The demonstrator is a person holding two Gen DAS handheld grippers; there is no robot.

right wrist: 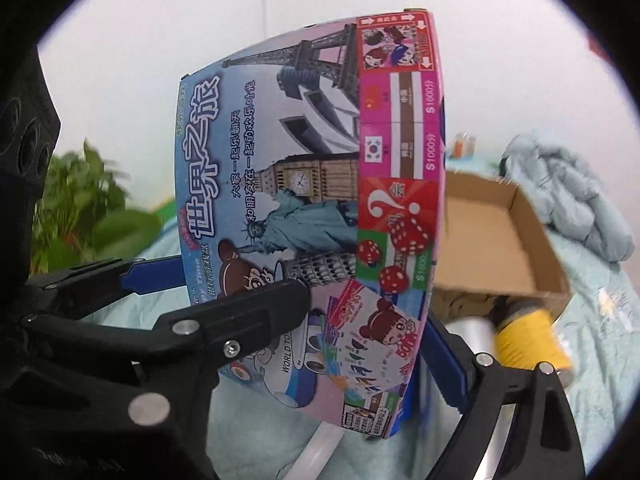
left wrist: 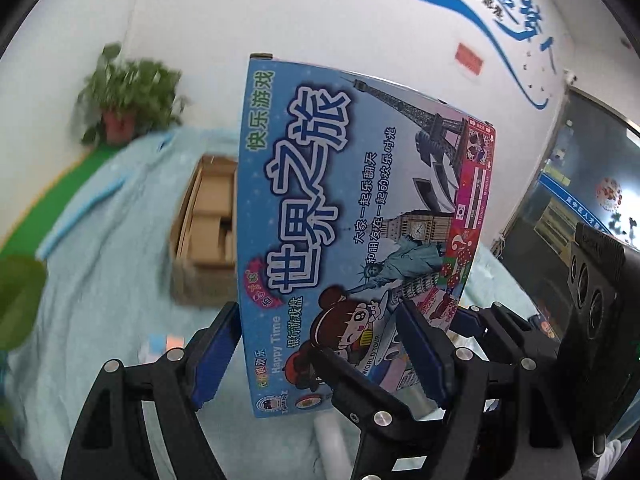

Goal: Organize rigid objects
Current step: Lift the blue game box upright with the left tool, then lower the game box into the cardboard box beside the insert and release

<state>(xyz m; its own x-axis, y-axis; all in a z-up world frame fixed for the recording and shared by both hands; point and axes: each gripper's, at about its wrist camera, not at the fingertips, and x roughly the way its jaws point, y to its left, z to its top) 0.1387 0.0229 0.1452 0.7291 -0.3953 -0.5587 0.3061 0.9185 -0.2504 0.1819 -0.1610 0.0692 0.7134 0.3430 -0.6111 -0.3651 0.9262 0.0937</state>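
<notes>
The left gripper (left wrist: 320, 364) clamps the lower end of a board game box (left wrist: 352, 216), with one blue pad against its blue edge and the other on its printed face. The right gripper (right wrist: 360, 352) holds the same box (right wrist: 312, 184) by its pink-bordered side; one of its fingers (right wrist: 444, 360) shows past that edge, while the other is hidden behind the left gripper's arm, so the grip is read from the box standing between its jaws. The box is lifted on end, clear of the light blue blanket (left wrist: 100, 264). Only the right view shows a yellow spool (right wrist: 532, 336) and a clear roll (right wrist: 468, 332) lying just beyond the box, and further back a crumpled blue cloth (right wrist: 572, 200). Behind the box stands an open cardboard box (left wrist: 208, 232): the left view shows smaller brown cartons inside, whereas the right view (right wrist: 492, 240) shows a bare compartment. A potted plant (left wrist: 128, 96) stands at the far edge by the white wall (left wrist: 280, 8).
</notes>
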